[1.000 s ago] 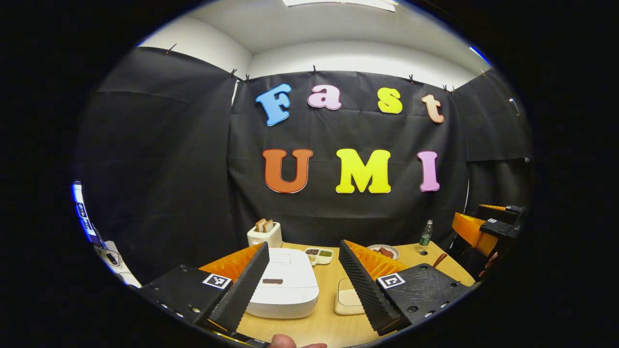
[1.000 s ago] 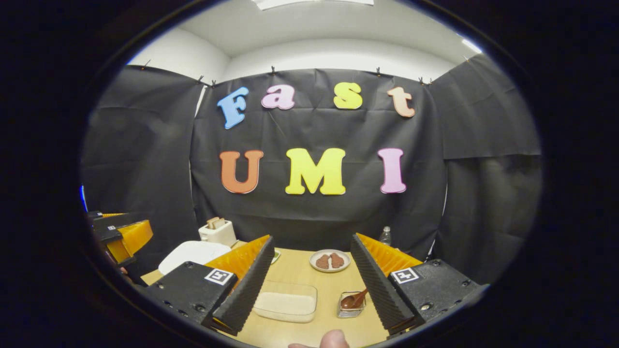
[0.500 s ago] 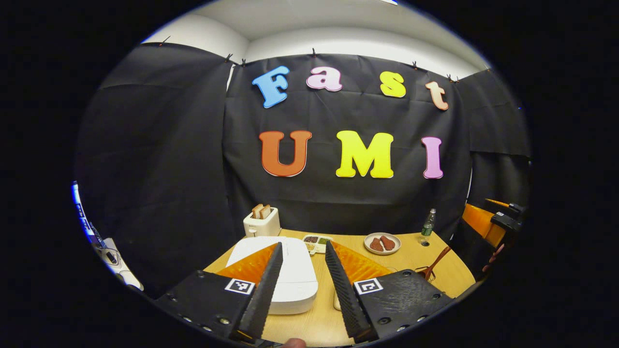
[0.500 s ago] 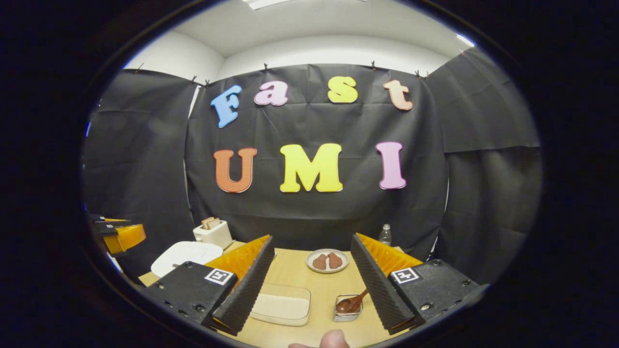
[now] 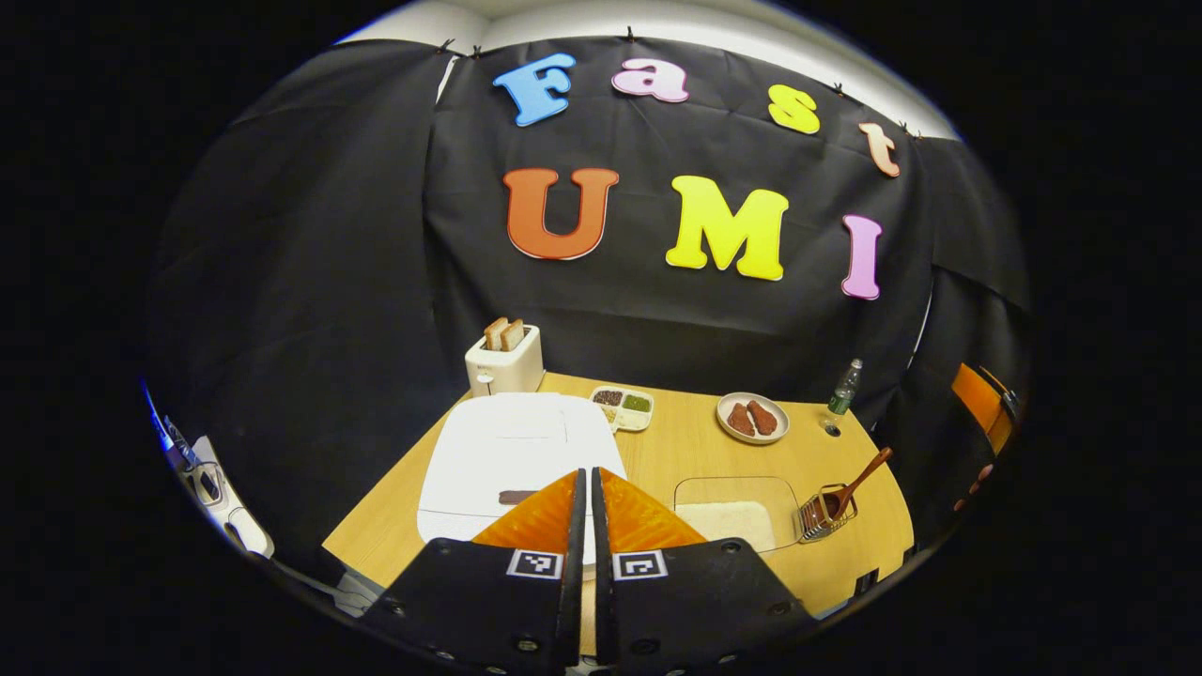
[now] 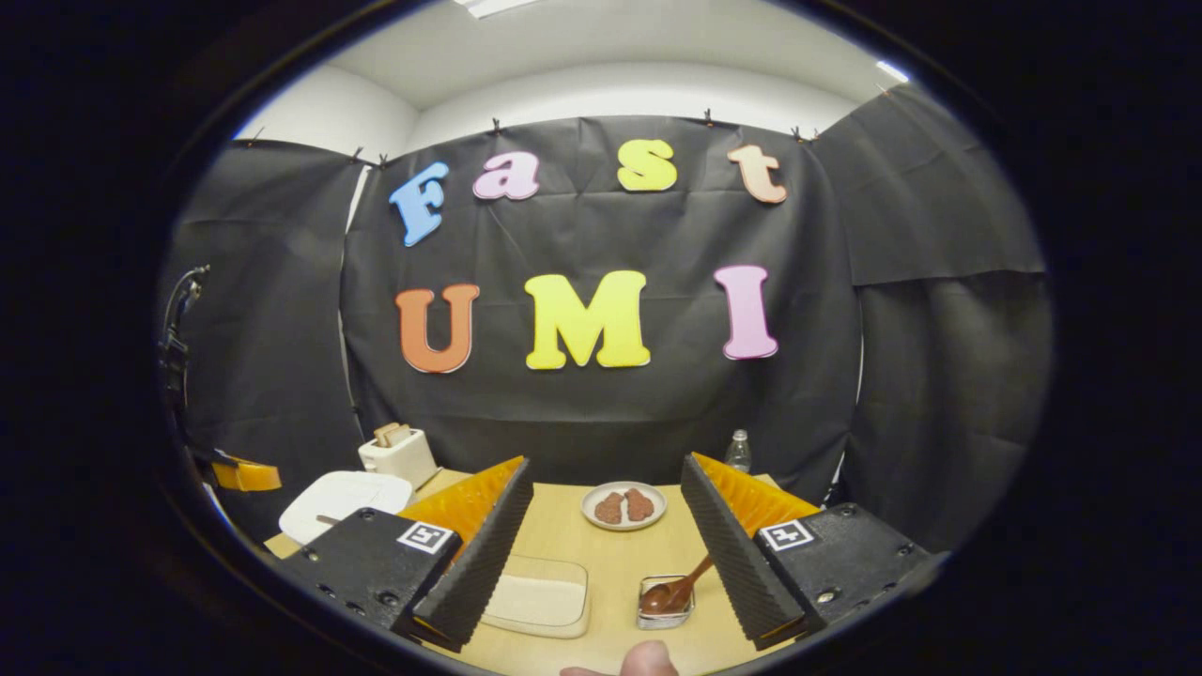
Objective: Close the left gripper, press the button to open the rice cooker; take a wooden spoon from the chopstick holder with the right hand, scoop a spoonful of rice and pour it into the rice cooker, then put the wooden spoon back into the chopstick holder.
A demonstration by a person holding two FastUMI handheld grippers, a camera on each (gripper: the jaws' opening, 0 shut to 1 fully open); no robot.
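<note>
The white rice cooker (image 5: 512, 446) sits lid down at the table's left, with its dark button (image 5: 517, 496) on the near edge. My left gripper (image 5: 589, 474) is shut with nothing between its fingers, hovering above the cooker's near right corner, just right of the button. A wire chopstick holder (image 5: 815, 514) holds the wooden spoon (image 5: 862, 477), beside a clear box of rice (image 5: 731, 512). My right gripper (image 6: 606, 462) stands open and empty, above and short of the rice box (image 6: 537, 596) and the holder (image 6: 665, 603) with the spoon (image 6: 681, 589).
A toaster (image 5: 504, 361) with two slices stands behind the cooker. A small divided tray (image 5: 624, 407), a plate of meat (image 5: 751, 418) and a bottle (image 5: 845, 385) line the table's back. A thumb (image 6: 648, 660) shows at the bottom edge.
My left gripper has gone from open to shut, and has risen and tilted down over the cooker. The right gripper has hardly moved.
</note>
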